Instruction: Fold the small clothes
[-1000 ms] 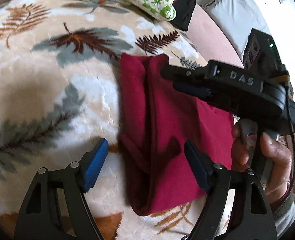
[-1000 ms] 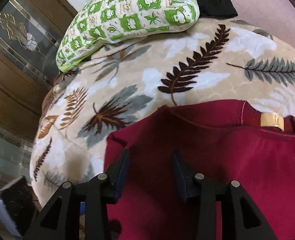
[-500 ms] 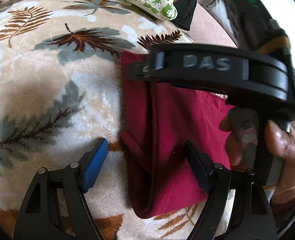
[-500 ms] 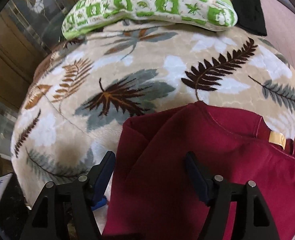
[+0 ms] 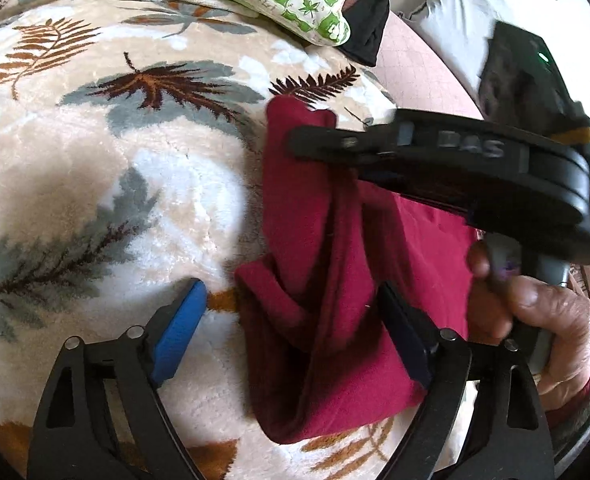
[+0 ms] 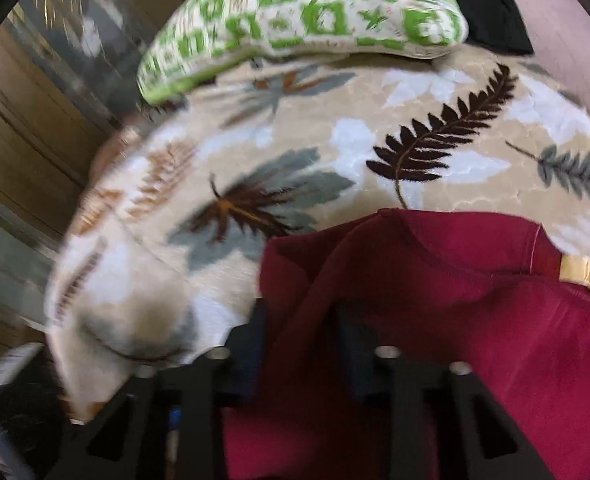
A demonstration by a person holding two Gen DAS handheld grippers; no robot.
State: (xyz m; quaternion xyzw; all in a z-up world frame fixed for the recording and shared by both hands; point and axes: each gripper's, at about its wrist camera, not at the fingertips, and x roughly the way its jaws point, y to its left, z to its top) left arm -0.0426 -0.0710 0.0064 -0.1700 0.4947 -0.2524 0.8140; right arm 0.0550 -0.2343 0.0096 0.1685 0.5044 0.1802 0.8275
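A dark red garment (image 5: 327, 280) lies partly folded on a cream blanket (image 5: 115, 184) printed with brown and grey leaves; in the left wrist view it sits right of centre, running from the near edge toward the far side, with a thick rolled fold along its left edge and a loose flap bunched at the near left corner. The left gripper (image 5: 291, 332) hangs low over the near part of the cloth with its jaws wide: the blue-padded left finger (image 5: 179, 332) stands over bare blanket just left of the garment, and the right finger (image 5: 407, 340) rests against the red fabric. The right gripper (image 5: 319, 148), held by the person's right hand (image 5: 535, 316), reaches in from the right across the far part of the garment, and the cloth rises in a ridge up to its tip. In the right wrist view, which is blurred, the right gripper (image 6: 299, 344) has its jaws narrow with a fold of the red fabric between them. A small tan label (image 6: 577, 272) shows on the garment to the right. At the far side of the blanket lies a green-and-white patterned pillow (image 6: 303, 12), with a black cloth (image 6: 491, 8) just right of it.
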